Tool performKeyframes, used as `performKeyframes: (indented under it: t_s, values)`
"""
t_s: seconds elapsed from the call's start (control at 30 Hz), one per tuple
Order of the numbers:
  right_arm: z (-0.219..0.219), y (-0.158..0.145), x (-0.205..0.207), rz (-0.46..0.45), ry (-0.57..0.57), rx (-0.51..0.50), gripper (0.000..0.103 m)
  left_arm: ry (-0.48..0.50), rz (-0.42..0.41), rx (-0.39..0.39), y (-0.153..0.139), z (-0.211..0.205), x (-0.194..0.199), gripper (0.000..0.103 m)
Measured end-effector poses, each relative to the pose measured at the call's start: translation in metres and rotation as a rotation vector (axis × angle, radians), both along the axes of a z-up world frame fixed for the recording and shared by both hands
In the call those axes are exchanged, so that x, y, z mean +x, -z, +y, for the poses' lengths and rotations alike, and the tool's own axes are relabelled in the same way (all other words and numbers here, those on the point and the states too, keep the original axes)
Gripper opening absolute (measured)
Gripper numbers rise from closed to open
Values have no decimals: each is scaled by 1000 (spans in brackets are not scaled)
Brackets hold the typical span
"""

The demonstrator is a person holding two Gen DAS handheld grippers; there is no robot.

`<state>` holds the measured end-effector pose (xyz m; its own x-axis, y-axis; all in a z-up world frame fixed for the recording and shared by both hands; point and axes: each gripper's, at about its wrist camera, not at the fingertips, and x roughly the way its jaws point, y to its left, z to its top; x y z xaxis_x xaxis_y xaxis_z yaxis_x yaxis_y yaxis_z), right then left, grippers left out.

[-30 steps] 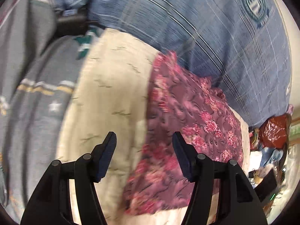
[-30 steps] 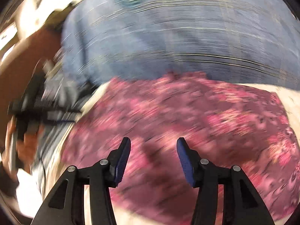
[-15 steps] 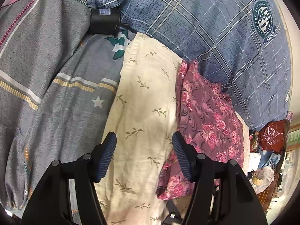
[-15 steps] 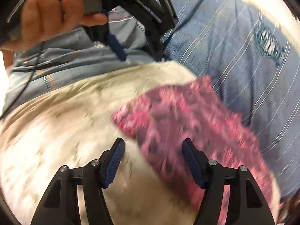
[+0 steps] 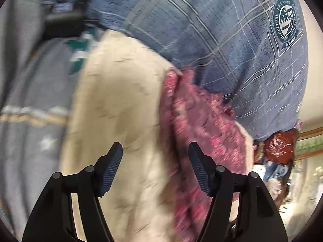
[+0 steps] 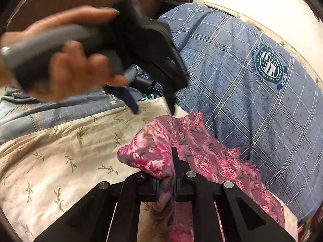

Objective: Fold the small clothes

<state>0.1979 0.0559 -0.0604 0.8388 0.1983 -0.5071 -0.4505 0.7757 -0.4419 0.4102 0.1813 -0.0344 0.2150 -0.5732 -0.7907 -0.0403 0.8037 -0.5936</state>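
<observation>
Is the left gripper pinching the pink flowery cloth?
No, the left gripper is wide open with nothing between its fingers; the right gripper pinches the pink flowery cloth.

Both wrist views look down closely at the floral cloth (image 5: 201, 125).

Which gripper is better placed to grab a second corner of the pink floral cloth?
Left. The left gripper is open above the pink floral cloth; the right gripper is already shut on it.

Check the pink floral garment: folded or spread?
Partly folded: the pink floral garment has one bunched end lifted in the shut right gripper.
</observation>
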Motion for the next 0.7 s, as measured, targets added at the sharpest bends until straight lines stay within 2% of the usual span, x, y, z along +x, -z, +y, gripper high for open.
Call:
performKeyframes:
  t_s: [0.1, 0.2, 0.27, 0.3, 0.37, 0.43, 0.7]
  values:
    - [-4, 2, 0, 13, -4, 19, 8, 51, 18, 25, 6, -28, 18, 67]
    - [-6, 2, 1, 22, -17, 42, 8, 94, 35, 89, 12, -50, 31, 67]
    - [-8, 2, 2, 28, -25, 59, 8, 115, 27, 95, 9, -58, 35, 64]
    - [-10, 2, 4, 32, -27, 69, 8, 129, 22, 89, 8, -62, 35, 57]
    - [-15, 2, 6, 41, -28, 92, 8, 159, 13, 108, 5, -71, 34, 24]
    - [-18, 0, 6, 45, -29, 112, 8, 177, -27, 172, -1, -77, 32, 8]
    - [-46, -15, -3, 53, -13, 204, 8, 197, -178, 191, -49, -95, 10, 7]
